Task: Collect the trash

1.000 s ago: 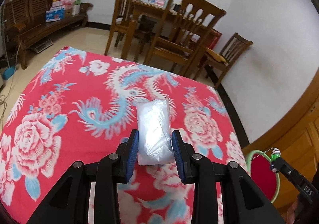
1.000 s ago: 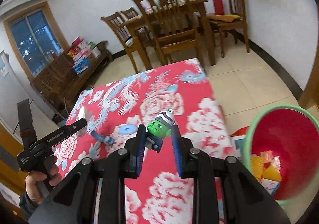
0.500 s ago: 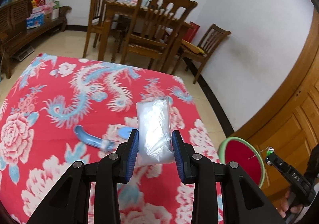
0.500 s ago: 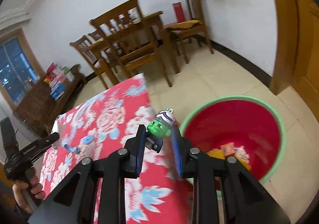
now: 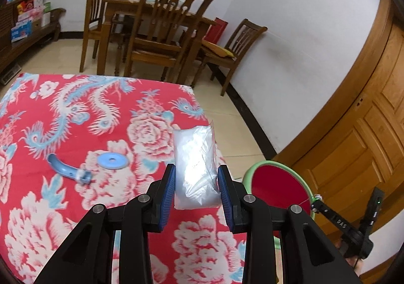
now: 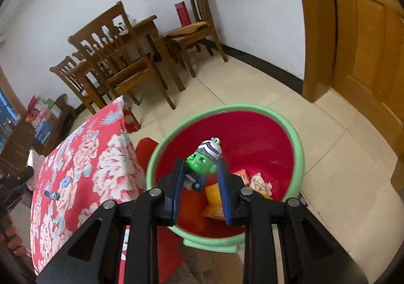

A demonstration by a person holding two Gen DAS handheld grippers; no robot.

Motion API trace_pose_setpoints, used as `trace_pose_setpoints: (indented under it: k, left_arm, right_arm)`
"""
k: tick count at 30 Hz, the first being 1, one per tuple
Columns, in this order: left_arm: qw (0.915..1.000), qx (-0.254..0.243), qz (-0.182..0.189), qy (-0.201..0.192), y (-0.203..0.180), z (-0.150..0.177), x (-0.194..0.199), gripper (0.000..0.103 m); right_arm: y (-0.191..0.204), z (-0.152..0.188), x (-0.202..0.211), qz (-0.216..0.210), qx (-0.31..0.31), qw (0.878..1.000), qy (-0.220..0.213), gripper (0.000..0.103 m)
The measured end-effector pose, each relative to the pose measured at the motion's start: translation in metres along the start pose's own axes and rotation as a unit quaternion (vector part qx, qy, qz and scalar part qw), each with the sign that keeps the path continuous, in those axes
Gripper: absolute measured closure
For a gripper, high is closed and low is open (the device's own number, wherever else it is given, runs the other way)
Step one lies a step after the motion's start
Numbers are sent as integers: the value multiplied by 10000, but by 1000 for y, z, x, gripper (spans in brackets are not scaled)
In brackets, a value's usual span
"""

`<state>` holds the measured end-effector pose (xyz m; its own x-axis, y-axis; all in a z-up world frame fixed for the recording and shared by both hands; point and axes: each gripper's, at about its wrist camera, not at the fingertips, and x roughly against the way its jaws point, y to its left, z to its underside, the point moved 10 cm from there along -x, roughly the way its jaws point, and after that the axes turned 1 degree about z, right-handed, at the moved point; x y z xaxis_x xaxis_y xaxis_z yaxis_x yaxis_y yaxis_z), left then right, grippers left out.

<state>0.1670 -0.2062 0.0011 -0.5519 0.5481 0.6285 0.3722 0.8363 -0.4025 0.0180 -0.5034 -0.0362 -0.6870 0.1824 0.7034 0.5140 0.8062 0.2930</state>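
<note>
My left gripper [image 5: 196, 178] is shut on a clear plastic bag [image 5: 195, 165] and holds it above the right part of the red flowered table [image 5: 75, 208]. My right gripper [image 6: 200, 174] is shut on a small green-faced toy figure [image 6: 203, 161] with a striped cap, held over the red bin with a green rim [image 6: 298, 142]. The bin also shows in the left wrist view [image 5: 277, 183], right of the table. Orange and pale wrappers [image 6: 260, 183] lie in the bin.
A blue curved plastic piece [image 5: 65, 167] and a blue ring [image 5: 112, 160] lie on the cloth. Wooden chairs and a dining table [image 5: 161, 31] stand beyond. A wooden door [image 6: 366, 44] is right of the bin. The right gripper [image 5: 353, 228] shows in the left wrist view.
My right gripper has carried the toy figure from over the table to above the bin. My left gripper has swung right with the bag, bringing the blue pieces and bin into view.
</note>
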Motion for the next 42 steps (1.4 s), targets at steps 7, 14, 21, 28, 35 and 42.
trace_pose_setpoints:
  k: [7, 14, 21, 28, 35, 42]
  left_arm:
    - [9998, -138, 140, 94, -23, 5, -11, 69]
    - [9989, -305, 256, 231, -45, 11, -23, 69]
    - [9973, -493, 392, 377, -70, 18, -36, 69]
    - [9936, -806, 587, 537, -102, 29, -50, 69]
    - [9854, -1176, 944, 792, -141, 51, -66, 69]
    - [9721, -1622, 1248, 1149, -183, 83, -91, 69]
  right_arm:
    - [-19, 5, -7, 5, -137, 9999, 105, 74]
    - [-24, 7, -8, -89, -223, 9996, 114, 73]
    - [-32, 4, 5, -274, -330, 9991, -59, 65]
    - [-46, -4, 29, -245, -477, 9980, -340, 65]
    - [-61, -10, 45, -90, -639, 9966, -506, 65]
    - [-70, -7, 48, -62, -762, 9956, -537, 65]
